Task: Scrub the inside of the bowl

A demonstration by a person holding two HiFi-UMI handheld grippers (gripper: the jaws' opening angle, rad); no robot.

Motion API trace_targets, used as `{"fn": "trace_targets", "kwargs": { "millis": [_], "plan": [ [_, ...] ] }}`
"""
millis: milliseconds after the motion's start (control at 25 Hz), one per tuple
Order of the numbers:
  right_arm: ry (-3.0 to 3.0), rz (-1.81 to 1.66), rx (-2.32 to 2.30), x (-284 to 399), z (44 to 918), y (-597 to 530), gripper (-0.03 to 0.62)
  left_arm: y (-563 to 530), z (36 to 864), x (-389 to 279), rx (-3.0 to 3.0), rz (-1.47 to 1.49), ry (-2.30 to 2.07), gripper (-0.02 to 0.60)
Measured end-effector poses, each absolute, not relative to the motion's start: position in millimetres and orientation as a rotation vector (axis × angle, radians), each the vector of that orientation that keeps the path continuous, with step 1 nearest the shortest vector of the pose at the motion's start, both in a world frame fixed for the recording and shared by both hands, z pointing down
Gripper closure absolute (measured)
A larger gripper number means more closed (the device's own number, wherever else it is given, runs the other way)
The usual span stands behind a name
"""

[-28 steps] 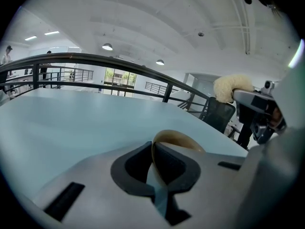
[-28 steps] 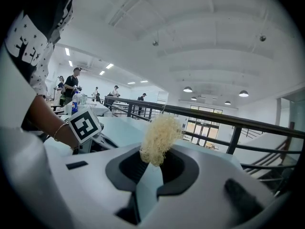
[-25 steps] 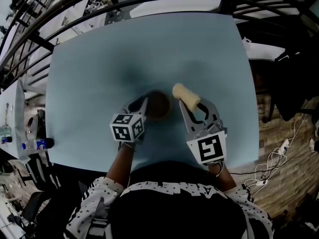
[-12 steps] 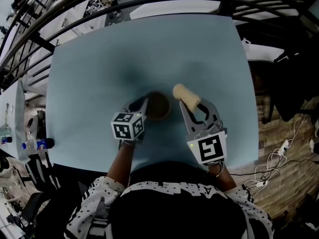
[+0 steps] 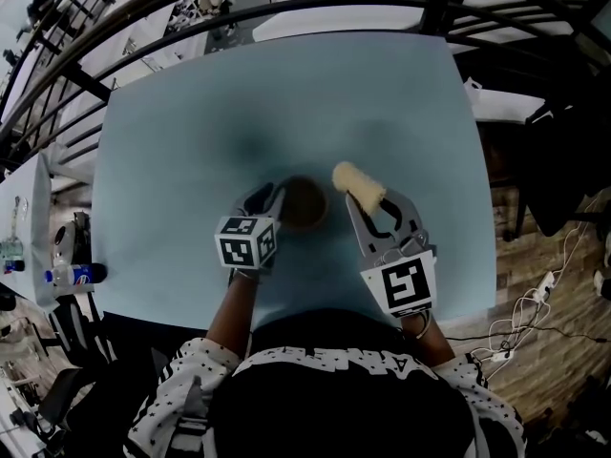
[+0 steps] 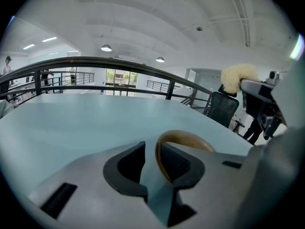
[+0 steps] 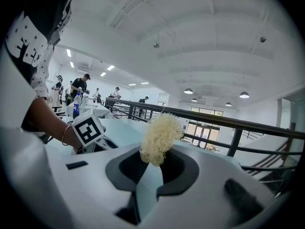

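Left gripper [image 5: 270,201] clamps the bowl [image 5: 305,204] by its left rim. Right gripper [image 5: 372,206] pinches the scrubber [image 5: 356,183] just right of the bowl. Scrubbing not begun; next, lower the scrubber inside.

The bowl [image 5: 304,201] stands on the table [image 5: 191,141], near its middle and toward the person's side. The left gripper [image 5: 270,201] sits at the bowl's left, its jaws on the rim, one inside and one outside. The right gripper [image 5: 368,205] is to the bowl's right. A scrubbing pad [image 5: 357,184] juts forward from its jaws, just right of the rim and outside the bowl. A railing [image 5: 286,8] runs behind the table's far edge.
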State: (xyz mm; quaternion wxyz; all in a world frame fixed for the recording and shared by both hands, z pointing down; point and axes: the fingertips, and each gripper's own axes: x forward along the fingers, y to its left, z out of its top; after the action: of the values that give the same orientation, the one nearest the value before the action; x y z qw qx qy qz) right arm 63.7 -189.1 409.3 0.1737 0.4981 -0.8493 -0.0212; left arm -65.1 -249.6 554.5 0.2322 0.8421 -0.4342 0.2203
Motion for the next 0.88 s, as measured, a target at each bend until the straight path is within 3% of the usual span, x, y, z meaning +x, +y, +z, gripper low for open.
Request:
{"fn": "trace_targets", "kwargs": {
  "millis": [680, 880],
  "plan": [
    [-2.424, -0.09, 1.413, 56.5, 397.8, -179.2, 0.534, -241.8, 494.3, -76.9, 2.411, 0.456, -1.295, 0.468],
    [-2.435, -0.106, 1.422, 55.0, 389.7, -173.1, 0.534, -237.1, 462.9, -77.6, 2.467, 0.388, -1.343, 0.5]
  ]
}}
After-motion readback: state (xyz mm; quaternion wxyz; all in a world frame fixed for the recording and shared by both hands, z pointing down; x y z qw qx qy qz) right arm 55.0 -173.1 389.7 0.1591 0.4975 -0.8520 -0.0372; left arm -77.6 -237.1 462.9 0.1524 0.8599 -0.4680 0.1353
